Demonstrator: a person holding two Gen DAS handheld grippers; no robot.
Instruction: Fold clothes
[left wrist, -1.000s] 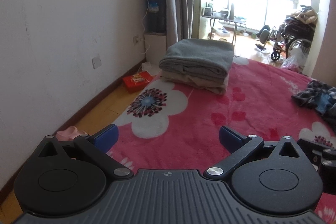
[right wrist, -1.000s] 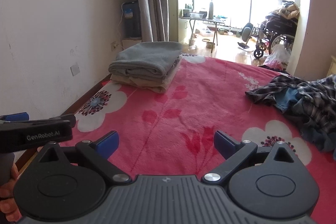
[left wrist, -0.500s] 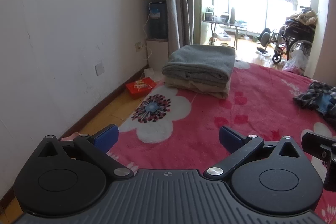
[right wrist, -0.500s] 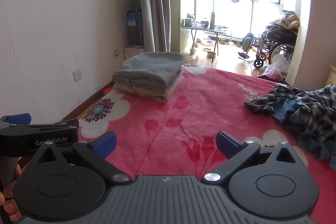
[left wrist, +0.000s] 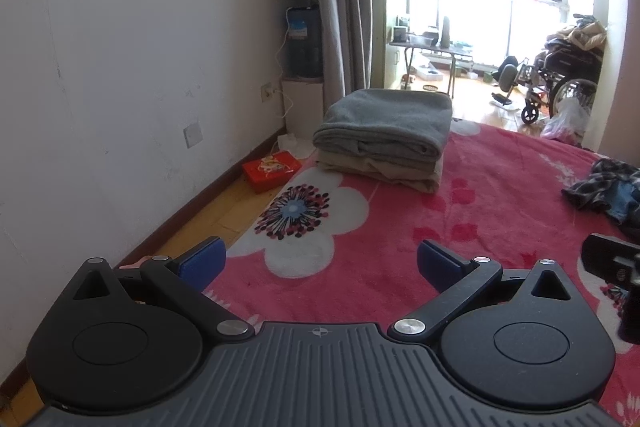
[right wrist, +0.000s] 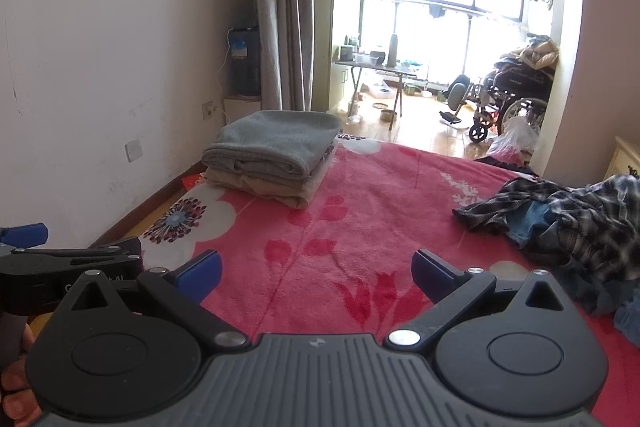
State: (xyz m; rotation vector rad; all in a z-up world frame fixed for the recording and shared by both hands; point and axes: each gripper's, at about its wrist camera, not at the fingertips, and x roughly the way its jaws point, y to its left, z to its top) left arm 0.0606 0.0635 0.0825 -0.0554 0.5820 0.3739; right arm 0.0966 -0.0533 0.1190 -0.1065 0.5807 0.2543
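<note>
A bright pink-red blanket (right wrist: 360,211) is patterned with darker red leaf sprigs and large white flowers with dark, blue-centred middles. A grey folded cloth (right wrist: 276,143) is stacked on a beige one (right wrist: 264,187). Crumpled clothes (right wrist: 568,223) are checked in black, grey and white, with blue denim among them. A red box (left wrist: 271,167) is decorated in gold. Blue fingertips (left wrist: 202,263) are seen on a black gripper body.

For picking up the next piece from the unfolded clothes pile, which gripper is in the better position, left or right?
Right, probably. The unfolded clothes pile lies on the right side of the bed, just ahead of the right gripper. The left gripper faces the wall side, with the pile at the far right edge of its view. Both jaws are open and empty.
</note>
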